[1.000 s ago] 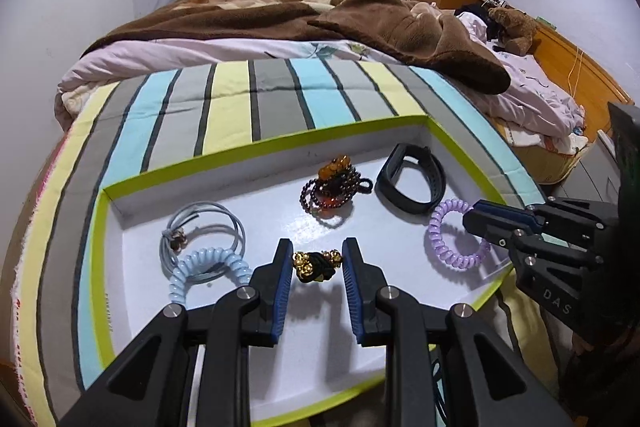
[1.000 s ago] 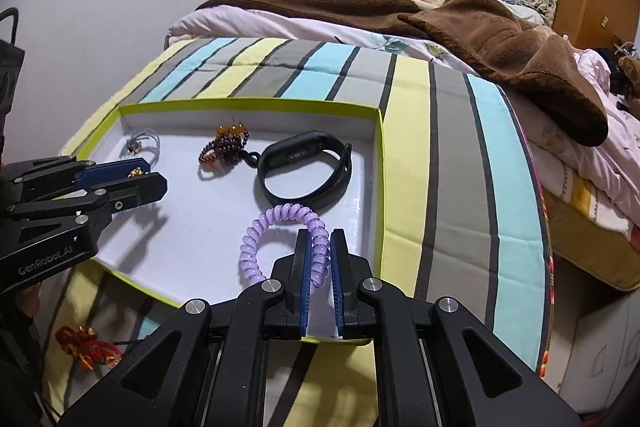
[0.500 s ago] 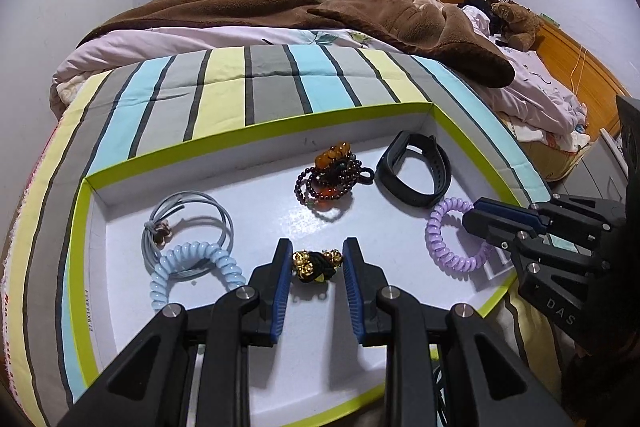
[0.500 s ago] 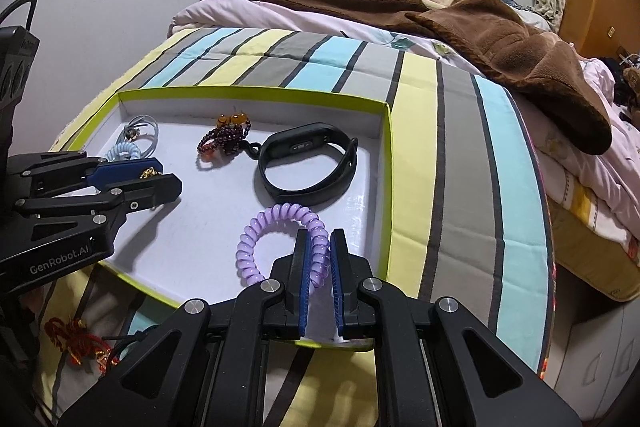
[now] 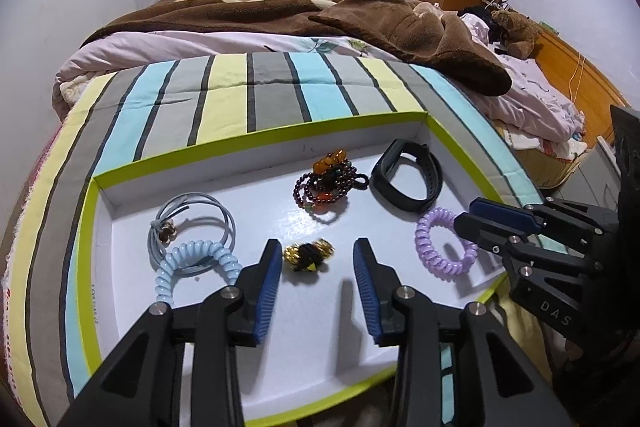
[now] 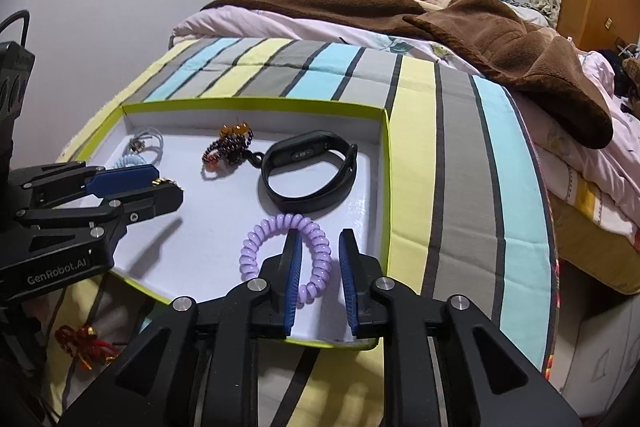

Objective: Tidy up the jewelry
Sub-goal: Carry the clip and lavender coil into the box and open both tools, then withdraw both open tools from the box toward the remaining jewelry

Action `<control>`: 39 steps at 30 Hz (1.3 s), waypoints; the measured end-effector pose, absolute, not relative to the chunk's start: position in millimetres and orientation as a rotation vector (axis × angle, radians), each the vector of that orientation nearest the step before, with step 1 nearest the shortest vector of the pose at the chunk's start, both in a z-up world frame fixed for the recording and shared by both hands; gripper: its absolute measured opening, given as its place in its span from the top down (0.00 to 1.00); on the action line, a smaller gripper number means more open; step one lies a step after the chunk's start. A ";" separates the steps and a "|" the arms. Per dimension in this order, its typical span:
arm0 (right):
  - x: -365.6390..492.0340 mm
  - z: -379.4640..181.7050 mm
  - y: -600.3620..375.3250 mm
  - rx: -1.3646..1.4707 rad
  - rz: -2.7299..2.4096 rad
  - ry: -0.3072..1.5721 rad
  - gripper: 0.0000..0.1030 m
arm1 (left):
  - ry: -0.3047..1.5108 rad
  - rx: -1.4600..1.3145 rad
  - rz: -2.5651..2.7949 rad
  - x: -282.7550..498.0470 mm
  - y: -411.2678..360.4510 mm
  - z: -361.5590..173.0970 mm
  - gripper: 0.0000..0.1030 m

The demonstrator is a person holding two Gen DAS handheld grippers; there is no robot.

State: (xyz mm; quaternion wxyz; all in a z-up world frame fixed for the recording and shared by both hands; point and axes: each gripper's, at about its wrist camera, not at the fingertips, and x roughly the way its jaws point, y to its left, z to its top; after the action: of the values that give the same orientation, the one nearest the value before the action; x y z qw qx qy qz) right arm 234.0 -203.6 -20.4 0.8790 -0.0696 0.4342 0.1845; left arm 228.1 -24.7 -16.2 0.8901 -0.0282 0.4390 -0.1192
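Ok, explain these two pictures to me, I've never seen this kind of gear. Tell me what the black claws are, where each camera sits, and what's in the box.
The black claws are hand-held two-finger grippers, one in each of a person's hands. Each picture comes from a fisheye camera on one gripper, looking along its fingers.

The left gripper is open, with a gold and black trinket lying just ahead of its fingertips. The right gripper is also open, straddling one side of a purple coil band; neither holds anything.

All this lies in a white tray with a lime rim on a striped cover: also a blue coil band, grey cord loop, beaded bracelets and a black wristband.
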 end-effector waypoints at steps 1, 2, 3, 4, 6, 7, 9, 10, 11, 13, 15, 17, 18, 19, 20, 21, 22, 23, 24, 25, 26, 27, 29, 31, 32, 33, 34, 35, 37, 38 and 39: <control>232.8 -19.0 -203.7 -0.142 0.386 0.901 0.81 | 0.906 -0.063 -0.250 225.9 -24.0 -13.9 0.62; 231.7 -17.4 -203.9 -0.139 0.388 0.896 0.81 | 0.899 -0.065 -0.249 223.6 -22.5 -11.4 0.62; 230.0 -15.8 -204.0 -0.136 0.391 0.890 0.81 | 0.892 -0.063 -0.249 221.0 -22.1 -8.7 0.61; 227.9 -13.8 -204.5 -0.132 0.393 0.884 0.81 | 0.884 -0.063 -0.250 218.4 -21.9 -5.9 0.61; 223.8 -9.2 -205.6 -0.121 0.396 0.870 0.80 | 0.866 -0.070 -0.252 211.4 -19.4 0.9 0.59; 222.3 -7.5 -206.0 -0.117 0.397 0.866 0.80 | 0.857 -0.074 -0.253 207.5 -18.0 4.1 0.58; 217.8 -3.5 -206.3 -0.114 0.394 0.857 0.79 | 0.843 -0.077 -0.247 200.1 -16.2 9.6 0.56; 215.0 -1.0 -206.6 -0.112 0.395 0.851 0.79 | 0.834 -0.077 -0.247 196.8 -15.4 12.1 0.56; 212.1 0.9 -207.3 -0.109 0.398 0.846 0.78 | 0.826 -0.079 -0.246 192.7 -13.8 14.3 0.56; 204.9 5.2 -209.1 -0.099 0.401 0.832 0.72 | 0.813 -0.082 -0.239 183.8 -10.9 18.6 0.56; 197.9 7.9 -211.3 -0.086 0.406 0.825 0.65 | 0.799 -0.090 -0.234 173.5 -6.8 21.8 0.56; 190.1 10.8 -213.3 -0.077 0.410 0.815 0.65 | 0.789 -0.090 -0.230 166.0 -3.8 23.9 0.55; 186.6 11.9 -213.8 -0.075 0.410 0.811 0.65 | 0.785 -0.091 -0.221 161.0 -1.6 24.6 0.55; 182.4 12.9 -214.5 -0.072 0.412 0.808 0.65 | 0.781 -0.092 -0.216 156.9 -0.7 25.3 0.55; 178.2 14.0 -215.3 -0.069 0.412 0.805 0.65 | 0.776 -0.093 -0.214 152.2 0.9 25.6 0.55; 174.4 15.2 -216.3 -0.064 0.412 0.800 0.65 | 0.776 -0.099 -0.211 147.7 3.4 25.5 0.55; 170.8 16.0 -217.5 -0.059 0.413 0.796 0.65 | 0.774 -0.101 -0.209 143.8 4.7 25.3 0.55; 166.9 17.0 -218.6 -0.053 0.413 0.792 0.65 | 0.771 -0.101 -0.208 139.4 5.9 24.9 0.55; 162.9 17.9 -219.6 -0.048 0.414 0.789 0.65 | 0.771 -0.102 -0.203 135.0 7.7 24.4 0.55; 157.6 18.7 -220.5 -0.041 0.420 0.783 0.65 | 0.770 -0.100 -0.200 130.3 9.1 23.6 0.55; 153.5 19.3 -221.0 -0.038 0.426 0.779 0.65 | 0.768 -0.098 -0.199 125.2 9.9 22.1 0.54; 147.1 19.8 -221.8 -0.036 0.430 0.773 0.65 | 0.768 -0.098 -0.199 119.6 11.0 20.1 0.53; 139.3 20.1 -223.3 -0.031 0.438 0.765 0.65 | 0.775 -0.099 -0.196 109.6 13.0 14.8 0.52; 131.1 18.1 -224.3 -0.025 0.445 0.766 0.65 | 0.789 -0.104 -0.191 102.5 15.5 7.5 0.51; 128.2 16.8 -224.4 -0.023 0.444 0.767 0.65 | 0.800 -0.103 -0.190 98.9 15.7 2.8 0.51; 124.2 14.7 -224.5 -0.021 0.444 0.769 0.65 | 0.809 -0.100 -0.194 95.2 15.4 -1.8 0.51; 121.3 13.3 -224.6 -0.020 0.447 0.771 0.65 | 0.819 -0.097 -0.199 93.5 14.9 -5.7 0.51; 118.6 12.2 -224.4 -0.018 0.448 0.773 0.65 | 0.828 -0.097 -0.196 92.0 14.8 -9.9 0.51; 113.2 9.1 -223.5 -0.018 0.454 0.779 0.65 | 0.828 -0.105 -0.202 86.6 14.6 -13.7 0.51; 110.4 7.8 -222.9 -0.018 0.455 0.781 0.65 | 0.832 -0.112 -0.213 85.6 14.6 -15.5 0.51; 108.2 6.6 -222.8 -0.017 0.458 0.782 0.65 | 0.841 -0.113 -0.219 85.6 13.8 -17.8 0.51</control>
State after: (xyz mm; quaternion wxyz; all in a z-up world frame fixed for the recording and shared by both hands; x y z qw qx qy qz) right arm 108.1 -222.8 6.6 0.8990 -0.0083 0.3777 0.2214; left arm 85.6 13.8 -17.8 0.9055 -0.0546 0.4073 -0.1060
